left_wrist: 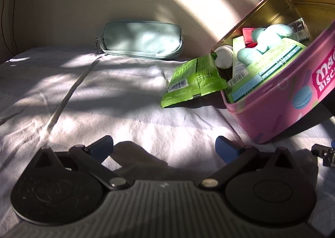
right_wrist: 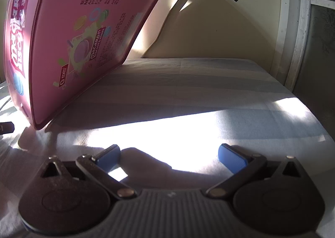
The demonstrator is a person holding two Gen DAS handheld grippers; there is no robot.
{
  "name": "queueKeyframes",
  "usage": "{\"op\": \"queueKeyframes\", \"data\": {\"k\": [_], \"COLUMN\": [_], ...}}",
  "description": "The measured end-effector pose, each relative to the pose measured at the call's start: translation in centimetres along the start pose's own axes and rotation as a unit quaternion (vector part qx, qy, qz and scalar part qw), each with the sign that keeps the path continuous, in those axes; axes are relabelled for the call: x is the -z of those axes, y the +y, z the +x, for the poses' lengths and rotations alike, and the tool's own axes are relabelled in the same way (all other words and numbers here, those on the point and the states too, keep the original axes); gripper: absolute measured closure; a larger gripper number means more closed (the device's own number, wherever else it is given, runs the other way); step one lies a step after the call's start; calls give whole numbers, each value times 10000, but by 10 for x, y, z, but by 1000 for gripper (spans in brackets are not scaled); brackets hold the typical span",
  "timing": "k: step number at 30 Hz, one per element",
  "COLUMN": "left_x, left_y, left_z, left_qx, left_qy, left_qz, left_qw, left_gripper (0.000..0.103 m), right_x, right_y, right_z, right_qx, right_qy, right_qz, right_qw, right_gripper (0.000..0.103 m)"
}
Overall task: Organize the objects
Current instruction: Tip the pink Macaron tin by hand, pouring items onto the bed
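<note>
A pink macaron biscuit tin is tipped toward the left, one lower corner on the cloth, a hand at its top rim. A green snack packet slides out of its mouth onto the cloth. Inside are a teal plush toy, a white round jar, a green box, a red item and a dark wrapper. My left gripper is open and empty, low, left of the tin. My right gripper is open and empty, right of the tin's underside.
A pale mint zip pouch lies against the wall at the back. A light striped cloth covers the surface, also in the right wrist view. A door frame stands at the right edge. A metal clip lies at far right.
</note>
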State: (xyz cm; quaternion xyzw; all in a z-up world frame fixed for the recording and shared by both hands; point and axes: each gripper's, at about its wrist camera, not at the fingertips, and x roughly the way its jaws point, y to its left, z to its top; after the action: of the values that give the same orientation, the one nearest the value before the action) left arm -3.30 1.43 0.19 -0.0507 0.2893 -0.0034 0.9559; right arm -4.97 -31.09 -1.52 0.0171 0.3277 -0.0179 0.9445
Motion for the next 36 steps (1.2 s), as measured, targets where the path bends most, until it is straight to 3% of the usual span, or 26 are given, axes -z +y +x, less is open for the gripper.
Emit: {"op": "queueKeyframes", "data": {"k": [6, 13, 36], "left_x": [-2, 3, 4], "left_y": [-6, -21, -18], "left_z": [2, -13, -16], "left_qx": [-212, -204, -8], "left_qy": [-69, -568, -566], "left_qz": [220, 751, 620], "left_qw": [9995, 9954, 9965], "left_gripper": [0, 0, 0], "right_x": [0, 0, 0], "right_y": [0, 0, 0], "right_z": [0, 0, 0], "right_qx": [0, 0, 0], "right_qy": [0, 0, -1], "right_qz": [0, 0, 1], "right_qw": [10000, 10000, 10000], "right_gripper": [0, 0, 0]}}
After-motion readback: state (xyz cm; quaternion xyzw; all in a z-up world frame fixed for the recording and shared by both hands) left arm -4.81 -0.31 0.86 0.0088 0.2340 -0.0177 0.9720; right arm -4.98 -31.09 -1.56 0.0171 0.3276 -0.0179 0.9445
